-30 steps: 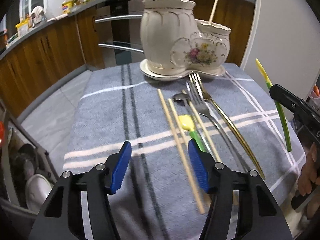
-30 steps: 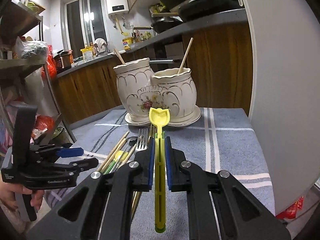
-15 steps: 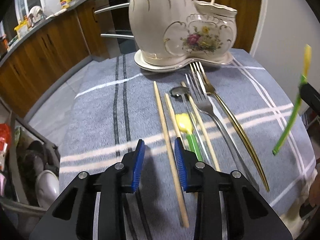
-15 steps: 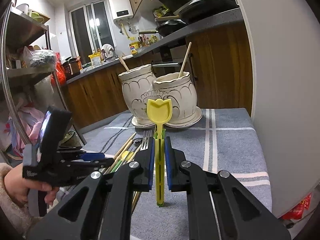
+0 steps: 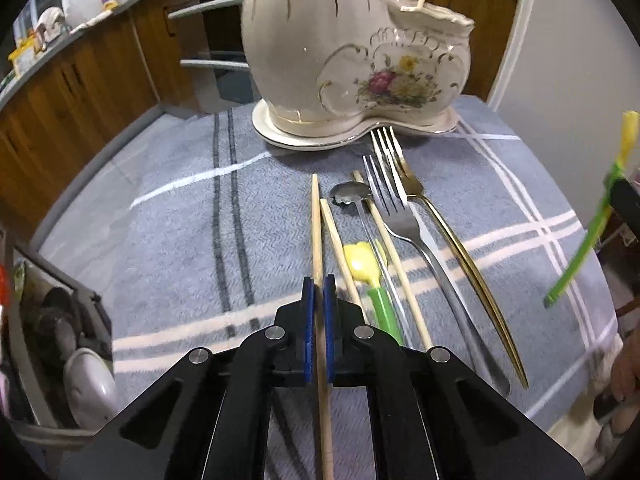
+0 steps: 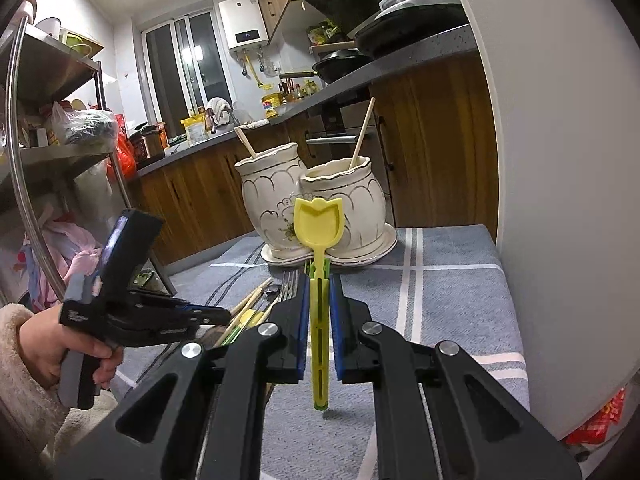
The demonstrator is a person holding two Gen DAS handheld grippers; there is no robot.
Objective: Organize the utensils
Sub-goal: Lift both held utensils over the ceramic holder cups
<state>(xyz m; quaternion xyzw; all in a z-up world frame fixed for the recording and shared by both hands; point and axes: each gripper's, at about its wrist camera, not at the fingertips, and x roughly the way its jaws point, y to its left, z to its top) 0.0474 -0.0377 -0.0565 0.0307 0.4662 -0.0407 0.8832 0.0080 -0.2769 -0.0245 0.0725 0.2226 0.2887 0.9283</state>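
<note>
On the grey checked cloth (image 5: 160,240) lie several wooden chopsticks, a silver fork (image 5: 400,216), a gold fork (image 5: 452,240), a small silver spoon (image 5: 350,194) and a yellow-green plastic spoon (image 5: 364,264). My left gripper (image 5: 319,300) points down at them, shut on the leftmost chopstick (image 5: 316,220), which still rests on the cloth. My right gripper (image 6: 320,292) is shut on the stem of another yellow tulip-shaped spoon (image 6: 318,224), held upright above the cloth. The cream double ceramic holder (image 5: 352,64) (image 6: 312,204) stands behind, with a chopstick in each pot.
A white wall panel (image 6: 560,200) runs along the table's right edge. Left of the table stands a metal rack with dishes (image 5: 80,360) and shelves (image 6: 48,152). Wooden kitchen cabinets (image 5: 80,100) lie behind. A hand in a fluffy sleeve (image 6: 48,352) holds the left gripper.
My left gripper's jaws have shut around the leftmost chopstick while edging forward toward the holder. The right gripper keeps its grip on the yellow spoon and has drifted only slightly.
</note>
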